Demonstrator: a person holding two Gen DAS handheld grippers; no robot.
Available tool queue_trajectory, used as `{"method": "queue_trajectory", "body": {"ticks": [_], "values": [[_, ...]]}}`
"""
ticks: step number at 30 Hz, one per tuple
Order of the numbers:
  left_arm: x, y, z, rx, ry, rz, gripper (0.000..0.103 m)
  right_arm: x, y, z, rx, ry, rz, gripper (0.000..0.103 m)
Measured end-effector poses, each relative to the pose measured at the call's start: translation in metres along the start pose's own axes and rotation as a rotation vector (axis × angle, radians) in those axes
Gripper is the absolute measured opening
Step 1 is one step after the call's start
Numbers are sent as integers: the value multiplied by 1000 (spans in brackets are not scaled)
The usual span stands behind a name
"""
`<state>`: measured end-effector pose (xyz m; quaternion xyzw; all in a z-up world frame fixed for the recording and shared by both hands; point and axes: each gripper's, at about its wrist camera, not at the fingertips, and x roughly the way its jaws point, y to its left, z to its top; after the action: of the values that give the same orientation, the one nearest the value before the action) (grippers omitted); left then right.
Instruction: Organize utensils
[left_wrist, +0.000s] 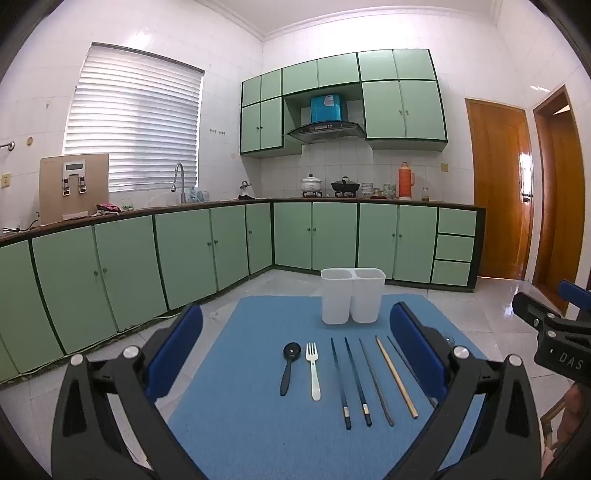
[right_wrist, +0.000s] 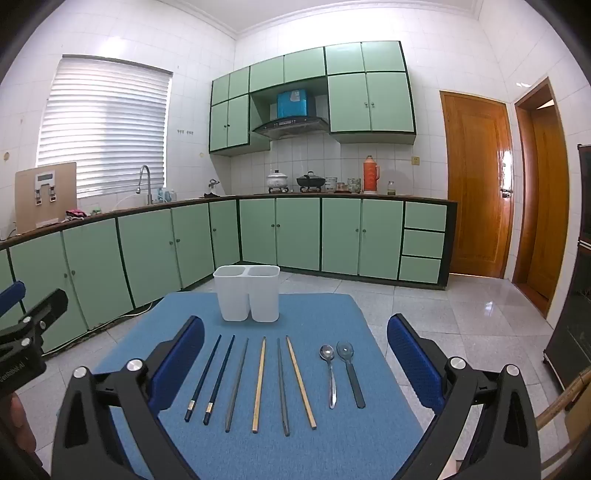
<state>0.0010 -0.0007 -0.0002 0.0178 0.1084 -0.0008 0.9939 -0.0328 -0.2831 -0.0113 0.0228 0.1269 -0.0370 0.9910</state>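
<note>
A white two-compartment holder (left_wrist: 352, 295) (right_wrist: 246, 292) stands empty at the far end of a blue mat (left_wrist: 258, 424) (right_wrist: 332, 443). In the left wrist view a black spoon (left_wrist: 288, 365), a white fork (left_wrist: 313, 369) and several chopsticks (left_wrist: 354, 380) lie in a row. The right wrist view shows dark blue chopsticks (right_wrist: 210, 376), grey and wooden chopsticks (right_wrist: 259, 384), a metal spoon (right_wrist: 330, 373) and a black spoon (right_wrist: 351, 373). My left gripper (left_wrist: 295, 345) and right gripper (right_wrist: 295, 350) are open and empty, held above the near side of the mat.
Green kitchen cabinets (right_wrist: 147, 243) run along the left and back walls. Wooden doors (right_wrist: 480, 184) are at the right. A tiled floor (right_wrist: 461, 314) surrounds the table. The right gripper shows at the right edge of the left wrist view (left_wrist: 557, 332).
</note>
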Motion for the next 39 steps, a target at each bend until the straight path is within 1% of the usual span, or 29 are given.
{"method": "queue_trajectory", "body": {"ticks": [11,13,14,15,39], "values": [[5,-4,1,-6,-14,-1,98,1,1,0,0,-1,0,97],[9,2,3,-8,-15,-1,98,0,0,0,2,-2,1,97],[9,1,3,-9,-17,-1,98,0,0,0,2,-2,1,97],[-1,4,5,-12,-22,1,98,0,0,0,2,-2,1,97],[-2,6,4,-18,-29,4,98,0,0,-1,3,-5,0,97]]}}
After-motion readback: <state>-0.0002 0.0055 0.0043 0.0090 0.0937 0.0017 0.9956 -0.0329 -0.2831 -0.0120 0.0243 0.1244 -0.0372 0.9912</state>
